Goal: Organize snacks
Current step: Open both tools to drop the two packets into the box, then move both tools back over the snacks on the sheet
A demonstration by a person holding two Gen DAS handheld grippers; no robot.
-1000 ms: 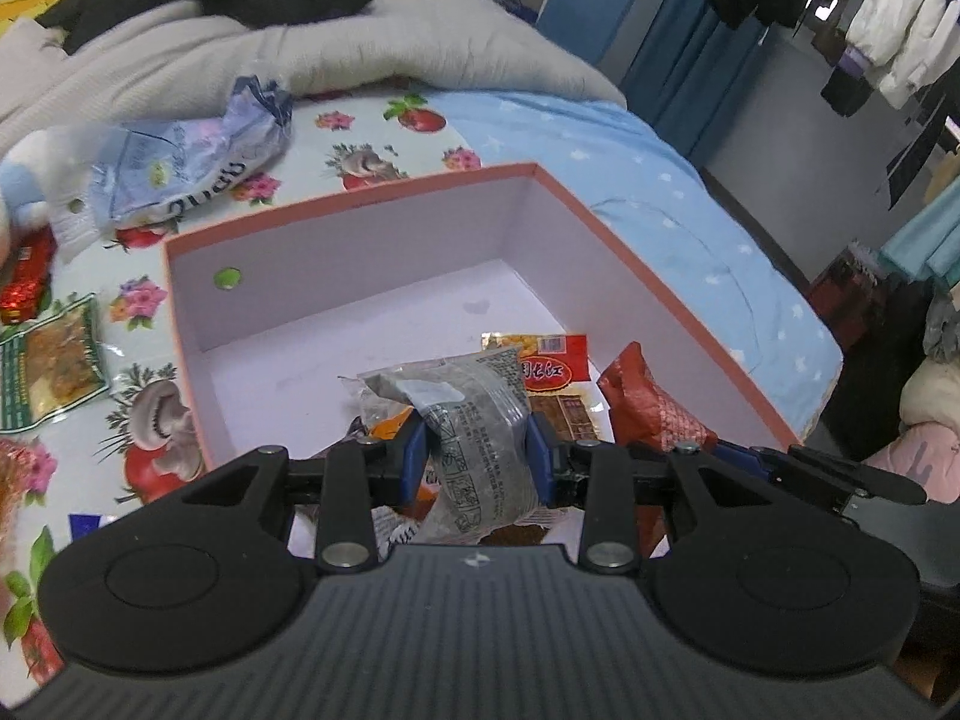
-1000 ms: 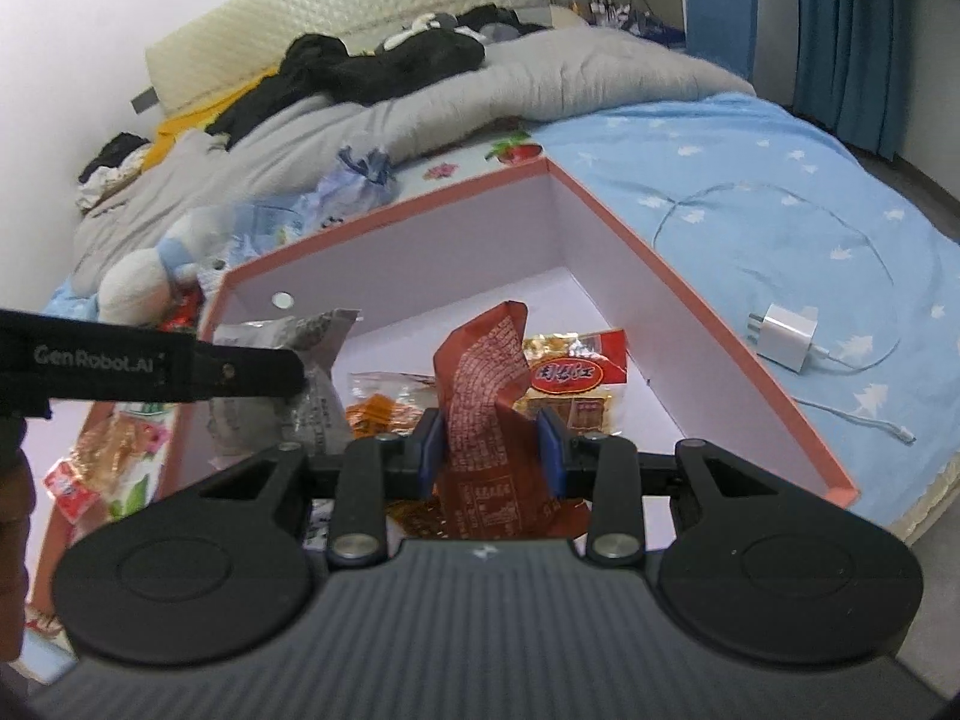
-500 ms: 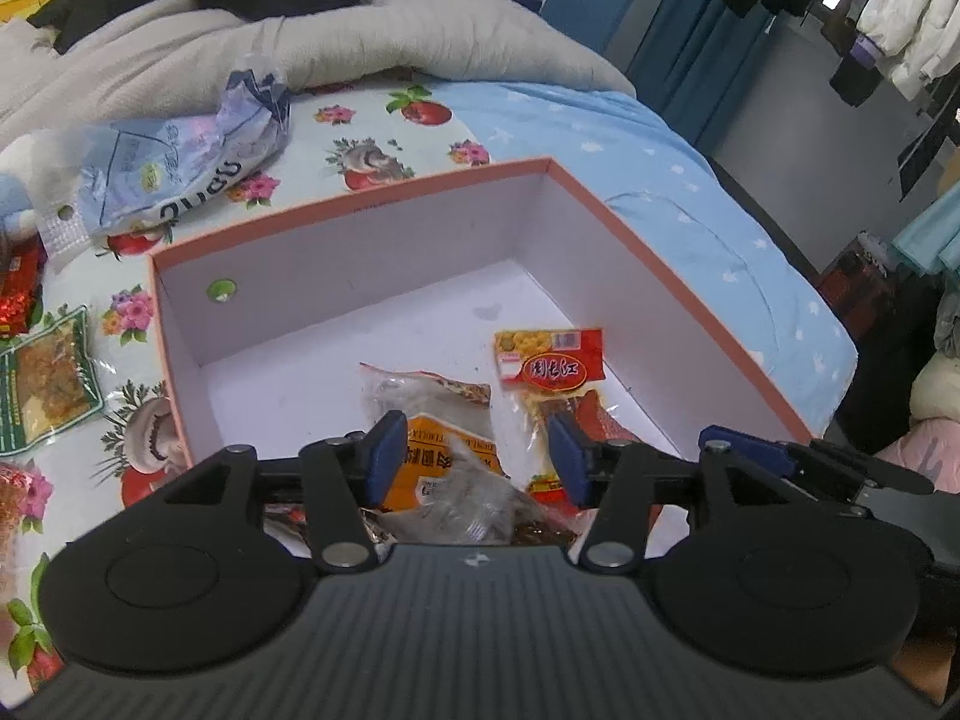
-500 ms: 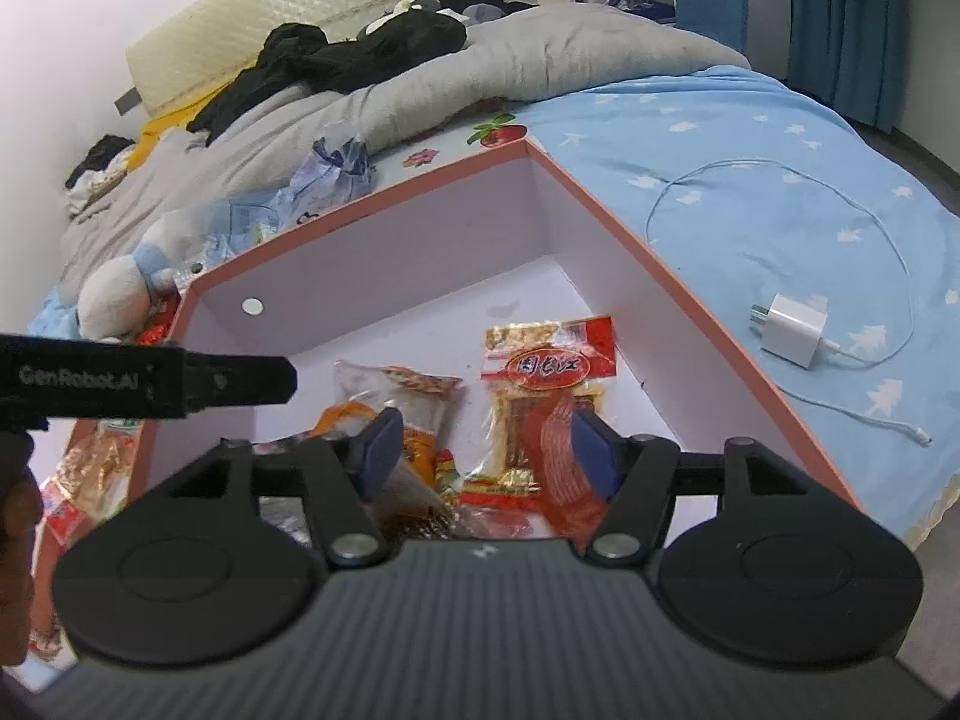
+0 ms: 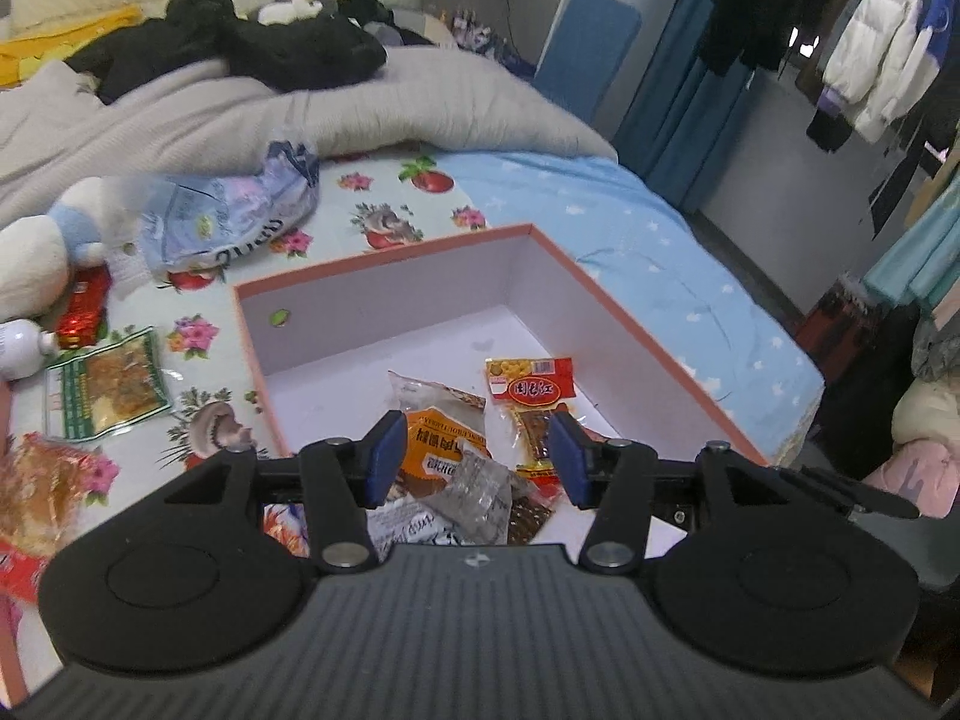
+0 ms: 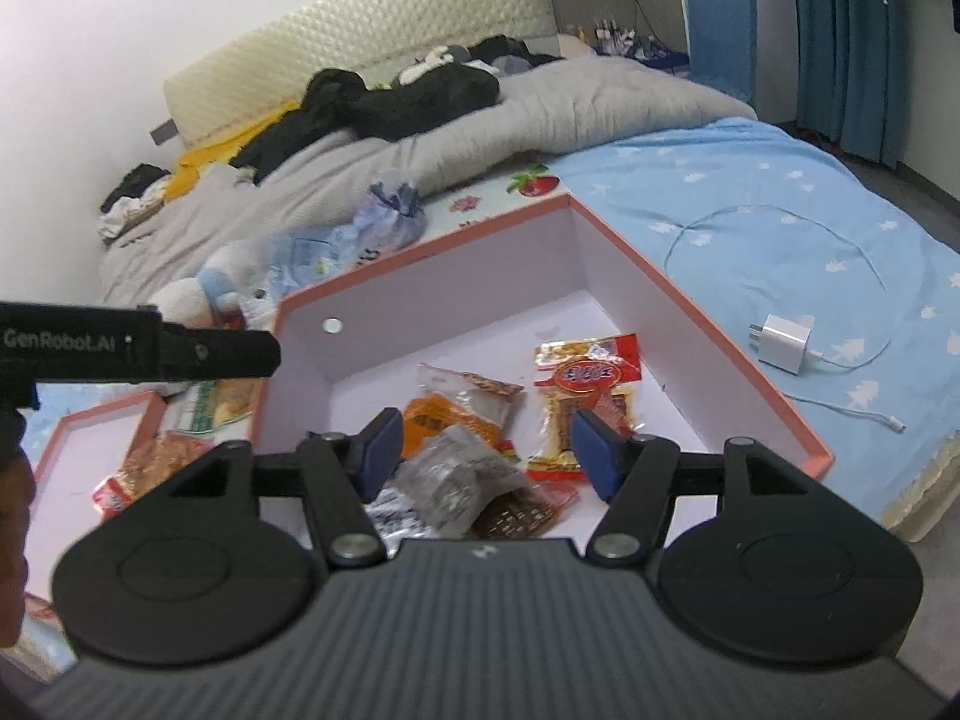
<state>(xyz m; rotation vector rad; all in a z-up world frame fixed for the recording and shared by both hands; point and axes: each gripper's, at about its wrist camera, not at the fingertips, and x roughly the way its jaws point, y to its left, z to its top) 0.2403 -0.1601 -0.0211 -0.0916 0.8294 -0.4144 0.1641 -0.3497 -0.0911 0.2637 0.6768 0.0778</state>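
While wide open and empty, left claw (image 5: 474,459) and right claw (image 6: 485,453) above box (image 5: 648,333), snacks (image 6: 585,378) seemingly near its front edge.

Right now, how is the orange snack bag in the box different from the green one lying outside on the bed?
The orange snack bag lies inside the pink box, while the green snack bag lies outside it on the flowered sheet. The orange one is piled with other packets; the green one lies flat, alone. The orange one sits between the left gripper's open fingers; the green one is off to its side. Both are sealed.
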